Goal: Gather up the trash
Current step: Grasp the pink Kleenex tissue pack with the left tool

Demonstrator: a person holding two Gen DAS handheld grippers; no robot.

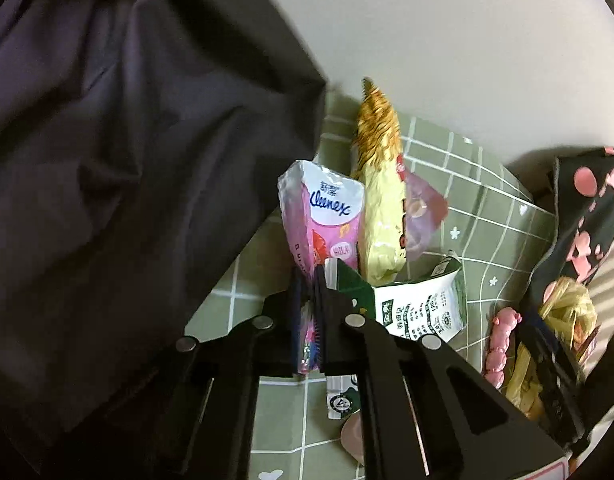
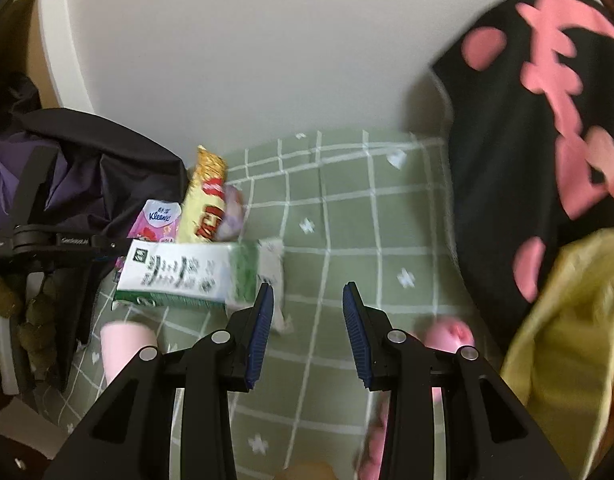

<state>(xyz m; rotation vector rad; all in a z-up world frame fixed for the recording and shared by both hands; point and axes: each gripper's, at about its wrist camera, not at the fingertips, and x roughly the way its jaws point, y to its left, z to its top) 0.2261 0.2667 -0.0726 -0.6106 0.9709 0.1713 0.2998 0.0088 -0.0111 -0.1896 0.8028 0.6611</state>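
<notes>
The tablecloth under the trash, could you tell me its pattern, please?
Green tablecloth with a white grid; right wrist view.

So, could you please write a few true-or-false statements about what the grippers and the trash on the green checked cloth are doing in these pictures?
1. The left gripper is shut on the pink Kleenex pack. True.
2. The right gripper is clamped on the green and white carton. False: its jaws stand open with only the green checked cloth between them.
3. The yellow snack wrapper lies beside the pink Kleenex pack. True.
4. The cloth is plain red. False: green with white lines.
</notes>
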